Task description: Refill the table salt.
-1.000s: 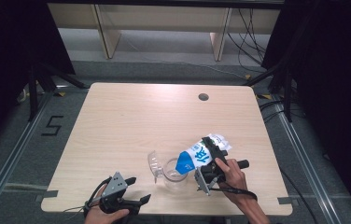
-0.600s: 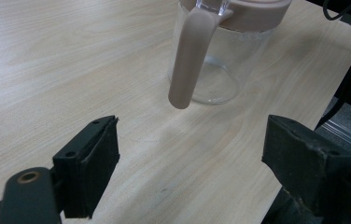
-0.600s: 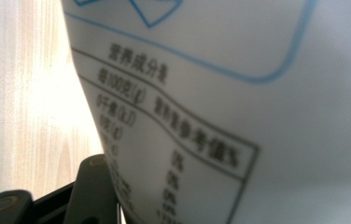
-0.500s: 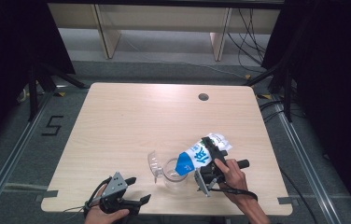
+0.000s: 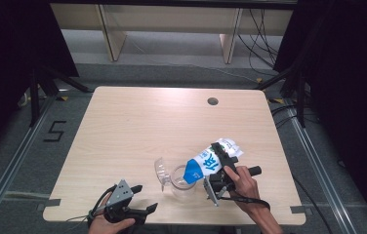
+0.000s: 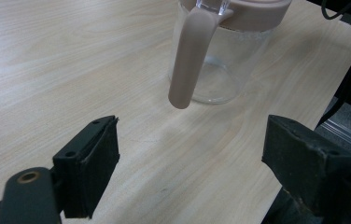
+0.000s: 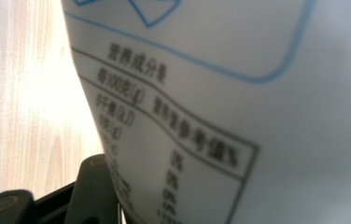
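Nothing has shifted since the earlier frames: both hands and the carton sit as they did a second ago.

Landmark: glass pitcher (image 5: 181, 179), clear body, pinkish rim and handle (image 6: 190, 56), standing upright on the table (image 5: 137, 122) near its front edge.

Right gripper (image 5: 219, 161), just right of the pitcher, jaws half closed and clamped on a blue-and-white milk carton (image 5: 210, 161). Carton tilted; its long axis runs from upper right down to lower left, the blue top end dipping over the pitcher's mouth. Printed label close up in the right gripper view (image 7: 201, 140).

Left gripper (image 5: 123, 204), well left of the pitcher and nearer the front edge, jaws wide apart, holding nothing, aimed at the handle.

Step in hand, as I read it: pouring. No stream visible. Next move likely calls for a steeper tip with the spout kept over the rim.
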Motion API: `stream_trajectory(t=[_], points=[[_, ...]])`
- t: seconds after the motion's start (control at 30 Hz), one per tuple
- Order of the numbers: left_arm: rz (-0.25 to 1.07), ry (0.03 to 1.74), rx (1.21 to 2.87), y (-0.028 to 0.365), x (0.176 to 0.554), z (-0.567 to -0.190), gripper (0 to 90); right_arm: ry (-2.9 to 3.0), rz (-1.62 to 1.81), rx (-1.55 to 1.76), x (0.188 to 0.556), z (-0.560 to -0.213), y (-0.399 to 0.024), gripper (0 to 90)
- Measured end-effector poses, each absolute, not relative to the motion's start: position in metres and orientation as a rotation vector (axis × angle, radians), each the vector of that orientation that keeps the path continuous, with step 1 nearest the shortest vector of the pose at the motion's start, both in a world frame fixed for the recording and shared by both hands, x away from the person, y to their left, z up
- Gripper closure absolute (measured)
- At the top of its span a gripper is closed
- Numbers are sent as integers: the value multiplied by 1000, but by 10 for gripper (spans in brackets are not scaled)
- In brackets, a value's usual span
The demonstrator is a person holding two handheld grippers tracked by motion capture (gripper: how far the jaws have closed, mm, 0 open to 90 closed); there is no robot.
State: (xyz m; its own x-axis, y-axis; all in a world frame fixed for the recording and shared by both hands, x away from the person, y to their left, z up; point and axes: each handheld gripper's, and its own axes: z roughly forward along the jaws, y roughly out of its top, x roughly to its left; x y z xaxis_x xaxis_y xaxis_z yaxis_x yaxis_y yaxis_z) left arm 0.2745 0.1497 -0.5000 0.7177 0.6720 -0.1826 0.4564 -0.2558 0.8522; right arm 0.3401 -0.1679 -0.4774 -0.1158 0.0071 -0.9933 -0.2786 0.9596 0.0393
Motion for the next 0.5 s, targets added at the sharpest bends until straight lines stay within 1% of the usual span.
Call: stream_trajectory(t=[0.07,0.3,0.33,0.5], points=[[265,872,1904,150,275,-500,179,1659,208,-266,340,-474,-167,480],[265,873,1903,150,274,-500,180,1672,251,-216,340,-478,-168,480],[266,873,1901,150,274,-500,180,1656,206,-274,341,-473,-167,480],[266,872,1903,150,274,-500,180,1664,240,-221,340,-478,-168,482]])
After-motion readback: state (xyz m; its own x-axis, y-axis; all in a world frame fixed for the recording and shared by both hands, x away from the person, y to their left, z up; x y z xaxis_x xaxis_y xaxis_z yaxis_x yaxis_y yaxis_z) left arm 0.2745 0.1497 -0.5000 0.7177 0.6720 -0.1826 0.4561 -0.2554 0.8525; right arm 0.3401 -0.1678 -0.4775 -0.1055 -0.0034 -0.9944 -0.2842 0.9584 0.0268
